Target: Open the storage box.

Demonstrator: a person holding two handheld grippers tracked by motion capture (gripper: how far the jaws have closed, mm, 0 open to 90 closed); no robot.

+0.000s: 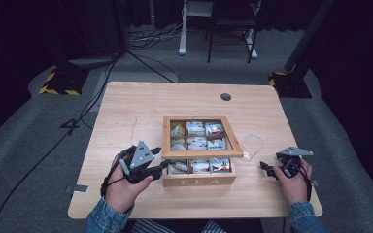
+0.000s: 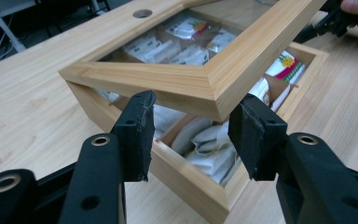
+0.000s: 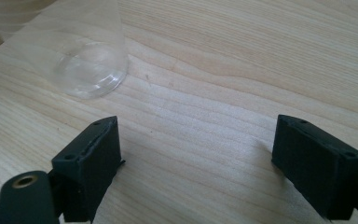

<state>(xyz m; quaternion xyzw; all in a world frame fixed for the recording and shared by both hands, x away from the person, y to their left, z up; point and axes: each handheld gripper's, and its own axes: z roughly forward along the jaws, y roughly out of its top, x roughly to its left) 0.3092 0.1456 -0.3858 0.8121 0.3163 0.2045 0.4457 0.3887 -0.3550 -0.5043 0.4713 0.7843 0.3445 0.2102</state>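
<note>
Here, both tongs gape empty; the tea box [image 1: 198, 180], lid [image 2: 223, 70] raised, holds sachets [image 1: 196, 143].

A wooden tea box [image 1: 199, 180], stamped TEA on its front, is seen at the table's [image 1: 126, 111] middle, its glazed lid [image 2: 200, 81] raised slightly and tilted above compartments filled with white tea bags [image 2: 209, 149].

"TEA" — on wooden box [image 1: 198, 181] front.
</note>
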